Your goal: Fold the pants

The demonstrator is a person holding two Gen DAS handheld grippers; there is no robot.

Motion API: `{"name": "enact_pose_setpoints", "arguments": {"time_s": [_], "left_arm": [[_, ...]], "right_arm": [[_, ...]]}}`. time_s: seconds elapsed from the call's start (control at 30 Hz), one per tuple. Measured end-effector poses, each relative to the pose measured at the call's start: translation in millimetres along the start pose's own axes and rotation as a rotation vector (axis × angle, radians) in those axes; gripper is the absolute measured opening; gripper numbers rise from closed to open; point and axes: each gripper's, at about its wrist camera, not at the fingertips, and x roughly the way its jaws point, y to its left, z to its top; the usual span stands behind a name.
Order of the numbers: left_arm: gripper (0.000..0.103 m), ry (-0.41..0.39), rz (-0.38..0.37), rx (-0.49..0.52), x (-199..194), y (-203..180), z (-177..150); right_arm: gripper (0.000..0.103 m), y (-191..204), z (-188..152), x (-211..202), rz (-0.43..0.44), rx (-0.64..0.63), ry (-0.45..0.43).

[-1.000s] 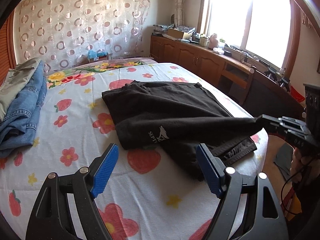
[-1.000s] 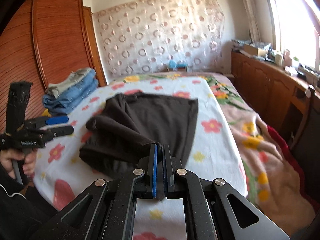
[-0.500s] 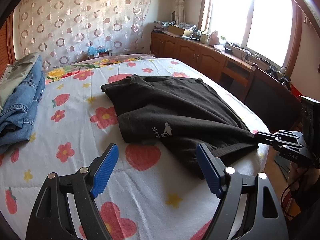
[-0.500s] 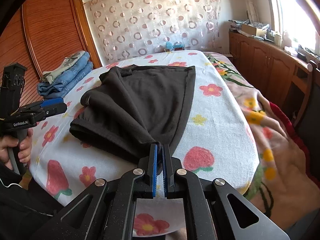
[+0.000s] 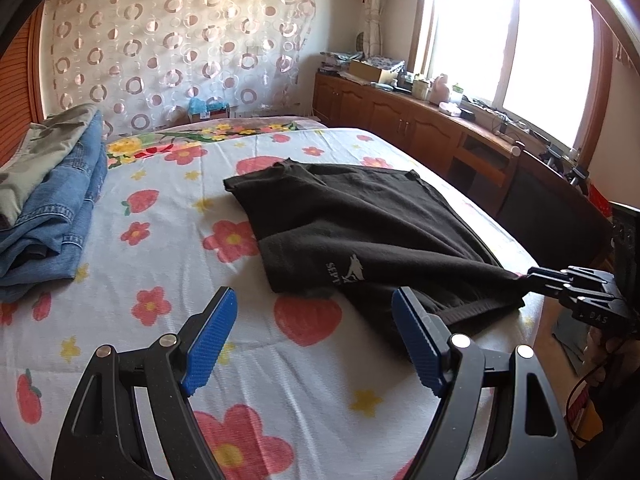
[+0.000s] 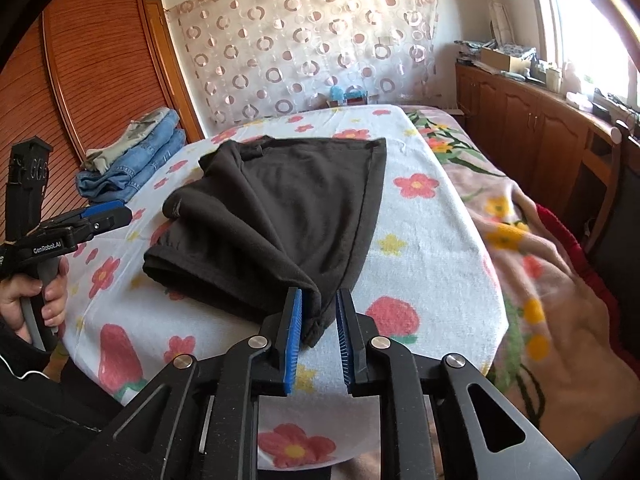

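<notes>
Black pants (image 5: 360,224) lie partly folded on the flowered bed sheet (image 5: 160,280); they also show in the right wrist view (image 6: 280,208). My right gripper (image 6: 318,322) has its jaws parted a little, with a corner of the pants lying loosely between the blue pads. In the left wrist view the right gripper (image 5: 532,276) sits at the pants' near right corner. My left gripper (image 5: 316,336) is open and empty above the sheet, just in front of the pants' printed logo. In the right wrist view the left gripper (image 6: 116,212) is at the left, held in a hand.
A stack of folded jeans and a grey garment (image 5: 44,200) lies at the bed's far left. Wooden cabinets (image 5: 420,124) run under the window on the right. A wooden wardrobe (image 6: 92,80) stands at the left. A dark chair (image 5: 556,220) stands by the bed's right edge.
My right gripper lowered the pants' corner down to the bed's edge and its jaws opened from shut. The left gripper stayed open and shifted slightly.
</notes>
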Motion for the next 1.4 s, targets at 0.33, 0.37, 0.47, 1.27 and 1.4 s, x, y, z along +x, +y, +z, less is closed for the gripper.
{"name": "enact_pose_setpoints", "arguments": {"time_s": [0.33,0.37,0.47,1.27,1.4], "left_arm": [[0.080,-0.033,0.042,-0.013,-11,14,5],[0.080,-0.036,0.046,-0.013,-12,15,5],[0.080,-0.045,0.054,-0.018,-15,19,6],[0.080,-0.129,0.125,-0.046,-52,59,21],[0.080,-0.135,0.125,-0.047,-54,60,22]], "right_arm": [[0.037,18,19,8,0.027,-0.058,-0.052],[0.038,21,22,11,0.033,-0.064,-0.055],[0.043,28,30,22,0.053,-0.079,-0.056],[0.052,107,90,148,0.239,-0.262,0.079],[0.052,115,95,164,0.249,-0.283,0.112]]}}
